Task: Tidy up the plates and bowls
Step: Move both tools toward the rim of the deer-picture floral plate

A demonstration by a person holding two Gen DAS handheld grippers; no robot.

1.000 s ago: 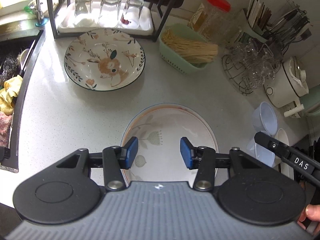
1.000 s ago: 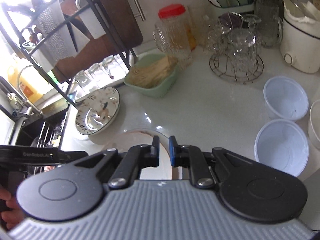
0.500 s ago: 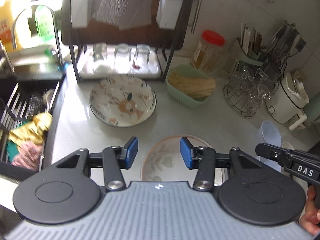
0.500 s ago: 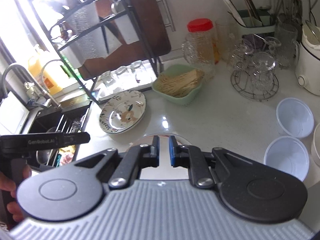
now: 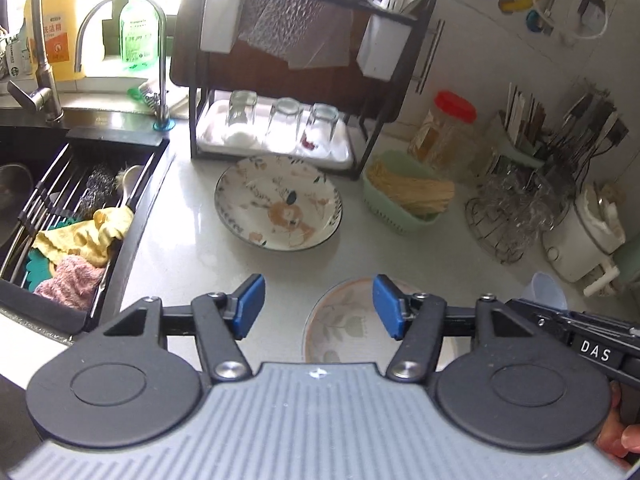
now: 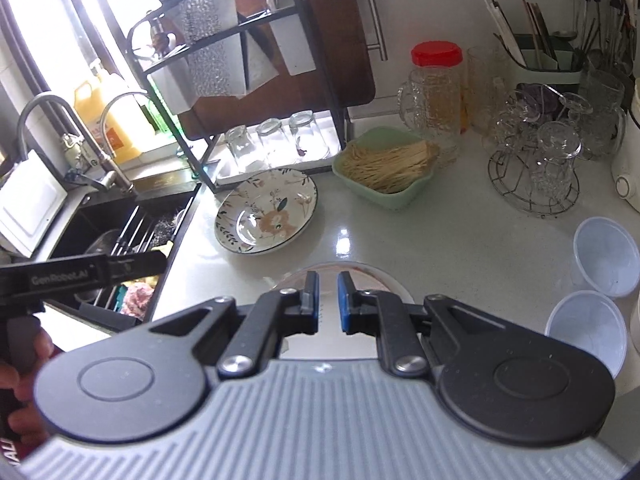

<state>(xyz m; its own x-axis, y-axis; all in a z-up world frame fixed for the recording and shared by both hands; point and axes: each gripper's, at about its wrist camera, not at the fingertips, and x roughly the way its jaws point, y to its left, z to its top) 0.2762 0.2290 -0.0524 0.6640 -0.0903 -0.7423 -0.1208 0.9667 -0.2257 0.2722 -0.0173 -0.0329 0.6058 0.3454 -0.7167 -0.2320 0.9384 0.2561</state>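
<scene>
Right claw [image 6: 328, 305] grips the bowl [image 5: 340, 324] rim; left claw [image 5: 318, 306] hangs released above it.

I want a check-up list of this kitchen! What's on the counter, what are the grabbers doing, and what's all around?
Surface: pale speckled countertop, glossy with light reflections.
Job's things: floral plate lying flat in front of the dish rack; floral bowl near the grippers; two clear plastic bowls side by side at the right.
Clutter: green basket of noodles, red-lidded jar, wire stand of glasses, three upturned glasses on the rack tray.
Grippers: left gripper open, empty, above the counter; right gripper narrowly parted over the floral bowl, contact not visible.
Cables: nothing seen on the counter.
Surroundings: sink with cloths, faucet, utensil holder.
</scene>
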